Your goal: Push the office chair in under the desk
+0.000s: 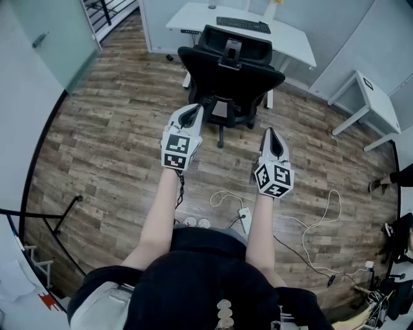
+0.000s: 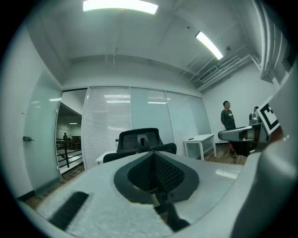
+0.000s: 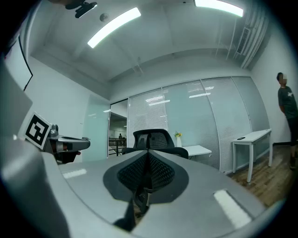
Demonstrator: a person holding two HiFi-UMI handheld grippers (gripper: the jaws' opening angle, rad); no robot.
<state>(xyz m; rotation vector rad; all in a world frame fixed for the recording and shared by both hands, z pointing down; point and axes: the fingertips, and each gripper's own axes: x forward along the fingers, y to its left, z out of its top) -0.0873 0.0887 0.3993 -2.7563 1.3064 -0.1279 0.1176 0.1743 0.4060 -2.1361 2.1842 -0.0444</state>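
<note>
A black mesh office chair (image 1: 229,71) stands on the wood floor, its back towards me, pulled out from the white desk (image 1: 193,16) behind it. A keyboard (image 1: 243,24) lies on the desk. My left gripper (image 1: 192,111) is shut and empty, its tip close to the chair's left rear, apart from it. My right gripper (image 1: 271,133) is shut too, a little behind the chair's right side. In the left gripper view the closed gripper (image 2: 153,153) points at the chair (image 2: 139,139). The right gripper (image 3: 148,153) likewise faces the chair (image 3: 151,138).
A power strip (image 1: 244,216) and loose white and black cables (image 1: 322,219) lie on the floor near my feet. A second small white table (image 1: 371,97) stands at the right. A glass door (image 1: 51,32) is at the left. A person (image 2: 227,116) stands far right.
</note>
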